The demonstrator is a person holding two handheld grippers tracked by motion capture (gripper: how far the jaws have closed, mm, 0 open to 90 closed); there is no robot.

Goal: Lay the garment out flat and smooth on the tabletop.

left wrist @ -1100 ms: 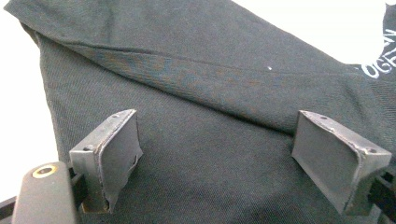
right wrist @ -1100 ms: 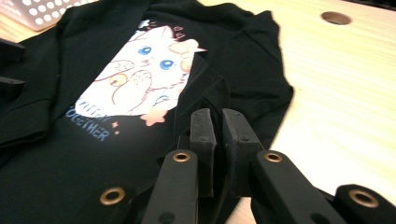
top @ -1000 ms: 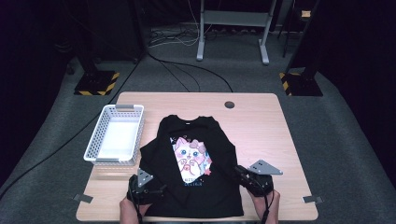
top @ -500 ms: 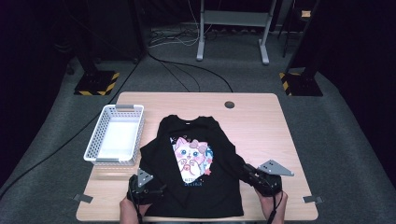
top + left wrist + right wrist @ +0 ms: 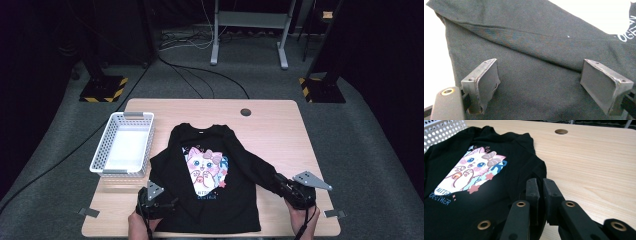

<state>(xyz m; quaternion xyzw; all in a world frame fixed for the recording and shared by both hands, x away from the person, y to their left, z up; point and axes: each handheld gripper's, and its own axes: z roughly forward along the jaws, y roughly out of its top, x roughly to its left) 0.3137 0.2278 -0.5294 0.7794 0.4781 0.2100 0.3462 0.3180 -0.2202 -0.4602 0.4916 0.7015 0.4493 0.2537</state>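
Observation:
A black long-sleeved shirt (image 5: 210,205) with a pink cat print (image 5: 205,167) lies flat on the wooden table (image 5: 280,135). My left gripper (image 5: 169,203) rests over the shirt's lower left part. In the left gripper view its jaws (image 5: 540,75) stand wide open just above the dark fabric (image 5: 536,37), with nothing pinched. My right gripper (image 5: 280,183) is at the table's lower right, shut on the end of the shirt's sleeve (image 5: 255,170), which stretches out toward it. In the right gripper view the jaws (image 5: 540,183) are pressed together beside the shirt (image 5: 486,202) and print (image 5: 474,167).
A white perforated basket (image 5: 125,117) stands empty on the table's left side, its corner (image 5: 439,128) seen in the right gripper view. A round cable hole (image 5: 245,112) sits near the far edge. Bare wood lies right of the shirt. Stands and cables cover the floor behind.
My right gripper has moved to the right and drawn the sleeve out from the shirt's body. The left gripper has stayed where it was.

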